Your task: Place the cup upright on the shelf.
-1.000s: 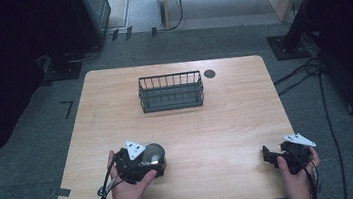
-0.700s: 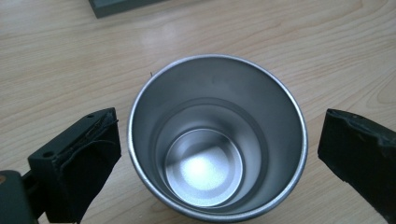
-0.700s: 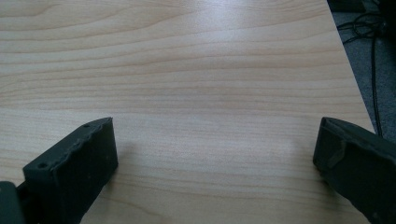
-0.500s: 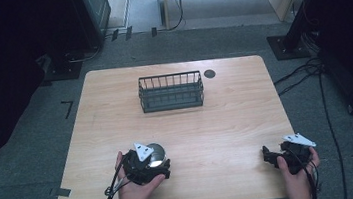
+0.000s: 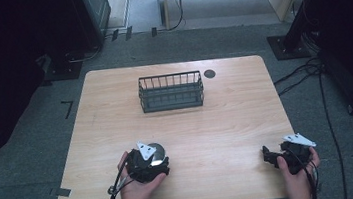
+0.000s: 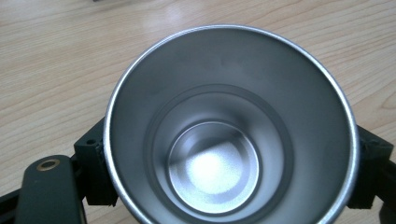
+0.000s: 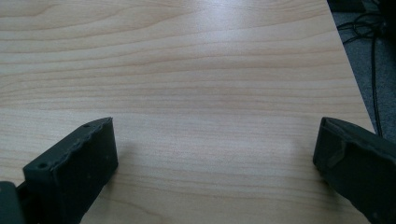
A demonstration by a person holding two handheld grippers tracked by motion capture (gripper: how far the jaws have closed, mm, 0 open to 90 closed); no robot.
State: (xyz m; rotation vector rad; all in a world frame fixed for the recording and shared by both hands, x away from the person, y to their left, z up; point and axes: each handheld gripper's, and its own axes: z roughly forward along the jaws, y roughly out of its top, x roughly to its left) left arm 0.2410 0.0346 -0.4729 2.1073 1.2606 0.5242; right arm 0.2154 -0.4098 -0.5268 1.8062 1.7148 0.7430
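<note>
Silver metal cup (image 6: pixel 224 140), black wire basket (image 5: pixel 170 91), pale wood-grain table (image 5: pixel 227 124)

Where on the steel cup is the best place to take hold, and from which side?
Across its round wall just below the rim, from above: the steel cup stands upright, mouth up. The left gripper does this, jaws just closing on opposite sides; whether they press yet is unclear.

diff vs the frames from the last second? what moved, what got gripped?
The left gripper edged toward the table's middle and its jaws have just been closing; in the left gripper view they now sit against both sides of the upright steel cup, so the cup looks gripped. The cup stays standing on the table. The right gripper is unchanged, jaws wide apart. The wire basket has not moved.
</note>
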